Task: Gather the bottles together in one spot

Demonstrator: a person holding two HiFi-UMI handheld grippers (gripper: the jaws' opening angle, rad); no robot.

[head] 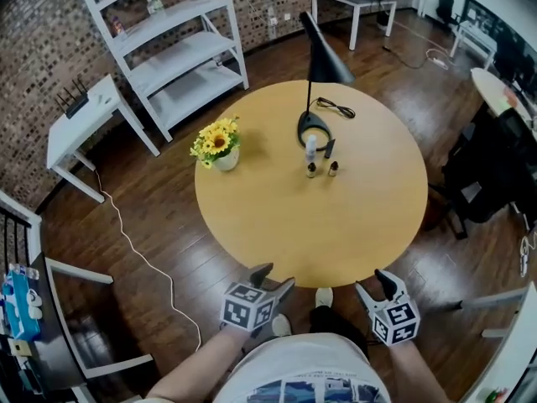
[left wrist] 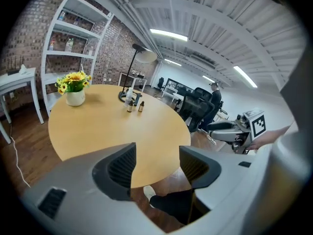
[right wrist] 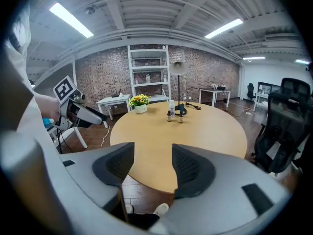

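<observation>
I'm holding left gripper (head: 273, 277) and right gripper (head: 374, 284) open, empty, off the table (head: 336, 225) edge (bottles (head: 320, 159) sitting tight by lamp (head: 312, 128) base), so any reach-in is risking toppling one.

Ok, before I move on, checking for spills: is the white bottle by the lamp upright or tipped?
Upright: the white bottle stands cap up on the table beside the lamp base.

Open-plan office is showing here: brick wall (head: 33, 74) and white shelf unit (head: 172, 53) standing behind the round table (head: 336, 225), black office chairs (right wrist: 284, 124) sitting right of it, strip lights (right wrist: 71, 19) hanging above.
</observation>
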